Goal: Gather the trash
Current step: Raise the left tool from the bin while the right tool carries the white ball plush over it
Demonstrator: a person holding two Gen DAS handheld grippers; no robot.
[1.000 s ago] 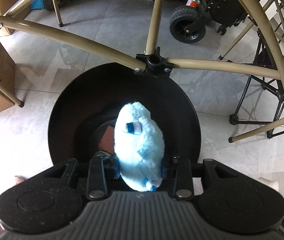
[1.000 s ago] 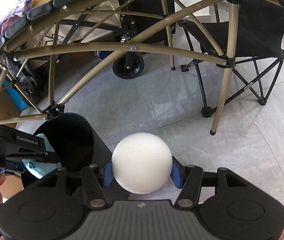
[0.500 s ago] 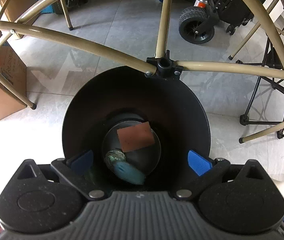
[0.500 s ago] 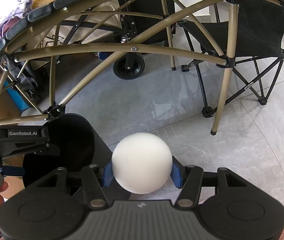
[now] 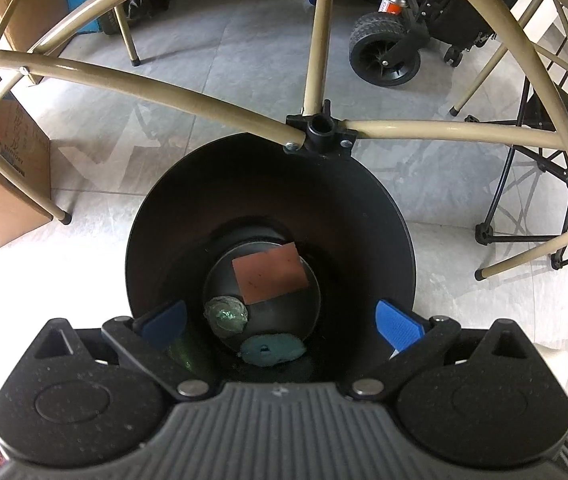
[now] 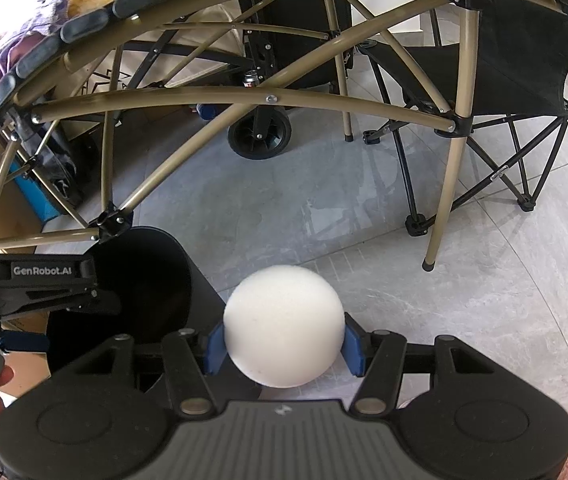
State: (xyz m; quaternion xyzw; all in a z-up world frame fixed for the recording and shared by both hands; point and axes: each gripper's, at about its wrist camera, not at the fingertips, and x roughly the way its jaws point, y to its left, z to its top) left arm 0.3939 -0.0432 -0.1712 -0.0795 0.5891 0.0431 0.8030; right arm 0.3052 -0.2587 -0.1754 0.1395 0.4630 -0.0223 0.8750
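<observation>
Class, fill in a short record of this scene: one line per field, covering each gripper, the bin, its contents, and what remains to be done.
Left gripper: open and empty above the bin, its jaws having just opened.
Right gripper: shut on a white ball.
Bin: black, round, on the floor under a tan table frame.
Bin contents: brown card, crumpled greenish wrapper, pale blue fluffy toy.
Remaining: the white ball is not yet in the bin.

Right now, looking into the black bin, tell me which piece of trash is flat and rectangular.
The brown card, lying farthest in on the bin's bottom; the crumpled foil wad and teal fuzzy piece are rounded lumps.
</observation>
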